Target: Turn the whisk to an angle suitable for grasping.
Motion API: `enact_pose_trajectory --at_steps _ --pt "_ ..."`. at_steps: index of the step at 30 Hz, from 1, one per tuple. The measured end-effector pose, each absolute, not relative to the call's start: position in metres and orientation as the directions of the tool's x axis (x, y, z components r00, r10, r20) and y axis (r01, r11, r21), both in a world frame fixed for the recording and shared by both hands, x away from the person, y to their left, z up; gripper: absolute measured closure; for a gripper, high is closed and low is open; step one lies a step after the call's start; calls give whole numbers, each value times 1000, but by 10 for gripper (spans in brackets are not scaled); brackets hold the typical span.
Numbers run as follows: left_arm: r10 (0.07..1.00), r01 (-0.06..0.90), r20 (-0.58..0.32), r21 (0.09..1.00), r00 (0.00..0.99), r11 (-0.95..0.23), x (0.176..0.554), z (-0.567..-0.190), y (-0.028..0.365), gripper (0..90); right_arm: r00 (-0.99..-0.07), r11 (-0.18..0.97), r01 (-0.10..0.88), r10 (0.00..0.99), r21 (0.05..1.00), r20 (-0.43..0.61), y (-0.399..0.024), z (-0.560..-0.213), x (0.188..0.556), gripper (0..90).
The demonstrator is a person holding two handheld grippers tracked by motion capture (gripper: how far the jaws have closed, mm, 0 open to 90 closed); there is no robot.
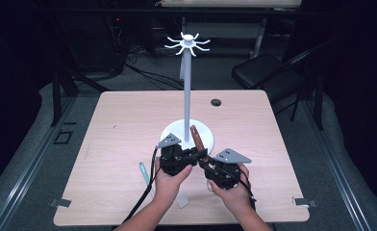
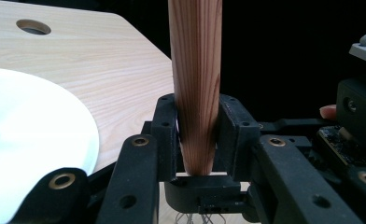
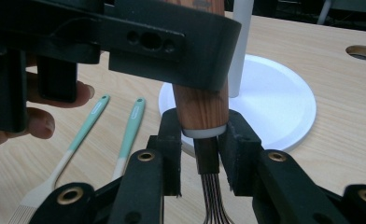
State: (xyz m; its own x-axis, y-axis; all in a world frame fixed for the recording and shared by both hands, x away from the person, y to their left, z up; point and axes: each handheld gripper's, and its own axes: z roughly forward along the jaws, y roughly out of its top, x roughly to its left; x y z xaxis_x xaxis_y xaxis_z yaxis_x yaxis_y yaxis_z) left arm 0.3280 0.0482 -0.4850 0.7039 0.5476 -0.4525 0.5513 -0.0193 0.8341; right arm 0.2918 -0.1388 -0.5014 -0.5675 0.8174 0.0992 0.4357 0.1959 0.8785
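Two claws on one utensil: a wooden-handled whisk (image 1: 196,137), standing tilted just in front of the white stand's round base (image 1: 174,132), midway across the counter (image 1: 129,120) and nearer its near edge. Left claw (image 2: 197,121): narrow, pads pressed on both sides of the tapered handle (image 2: 197,70). Right claw (image 3: 202,135): also narrow, gripping lower down at the white collar where the wood meets a dark ferrule and a bundle of thin wires (image 3: 213,205); the working end itself is out of frame, so "whisk" is a best reading. Handle: reddish wood with straight grain, smooth satin finish, round in section, thicker away from the left claw's pads. Judgement: light and stiff along the handle, but the wires are springy and would bend or slip if pinched, so hold on the wood or the collar, not the wires. The taper may let the handle slide through the pads towards its thin end; the collar's step gives the right claw a surer stop. The finish looks mildly slippery against the hard black pads. Stand: matte white plastic or painted metal, a slim grey-white post (image 1: 188,86) with curled hooks (image 1: 188,43) at the top. Two mint-handled utensils (image 3: 85,123) lie flat towards the near-left corner. The counter is pale wood laminate with a cable hole (image 1: 216,102) near the far edge.
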Motion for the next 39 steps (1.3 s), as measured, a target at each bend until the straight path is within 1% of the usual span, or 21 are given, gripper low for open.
enact_pose_trajectory --at_steps 12,16,22,24,26,33,34,36,37,39 --pt "565 542 -433 840 702 -31 327 -485 46 706 -558 190 435 824 880 98 -139 -502 293 707" --pt "533 563 -467 826 706 -23 330 -486 48 720 -562 185 431 821 883 103 -140 -502 293 706" --pt "508 566 -477 824 717 -26 333 -486 49 726 -567 181 433 816 883 111 -141 -502 294 701" --pt "500 571 -484 820 718 -26 334 -486 50 727 -580 176 433 805 884 123 -145 -501 293 656" --pt "495 570 -481 821 724 -36 336 -484 52 728 -591 168 424 796 890 130 -147 -499 292 637" --pt "481 548 -456 834 749 -63 341 -471 63 728 -611 149 405 778 902 146 -159 -493 287 617" --pt "494 529 -427 844 758 -82 343 -464 68 728 -613 151 401 777 904 142 -161 -491 286 617" --pt "494 522 -418 848 763 -89 344 -461 70 728 -613 151 391 779 908 135 -164 -491 286 617" --pt "493 511 -396 851 775 -120 346 -456 74 728 -607 145 391 783 909 136 -166 -491 286 617" --pt "498 500 -373 854 783 -147 348 -454 78 728 -597 134 396 789 908 144 -169 -492 288 617"
